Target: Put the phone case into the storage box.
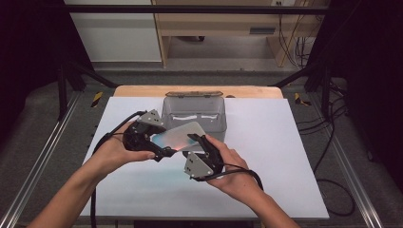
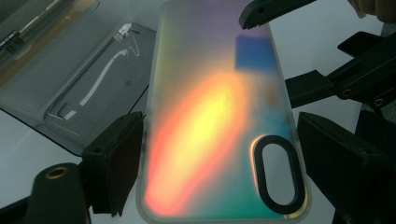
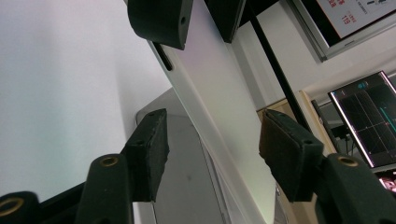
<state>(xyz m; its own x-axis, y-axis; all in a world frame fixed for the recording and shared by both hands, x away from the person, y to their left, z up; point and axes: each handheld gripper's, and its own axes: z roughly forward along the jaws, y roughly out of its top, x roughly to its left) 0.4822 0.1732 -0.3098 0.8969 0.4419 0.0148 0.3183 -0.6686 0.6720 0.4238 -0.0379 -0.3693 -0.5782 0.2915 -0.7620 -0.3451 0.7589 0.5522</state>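
The left gripper (image 1: 161, 151) is clamped on the long edges of an iridescent phone case (image 1: 179, 136), holding it above the white mat (image 1: 266, 142), just in front of a clear plastic box (image 1: 194, 110). The right gripper (image 1: 196, 139) straddles the case's other end; its jaws stand apart, seemingly not pressing it, though one pad's contact is hard to judge.

High view looks forward and down over the desk (image 1: 266, 156); both gripper views sit close, sharing the phone case (image 2: 219, 121).
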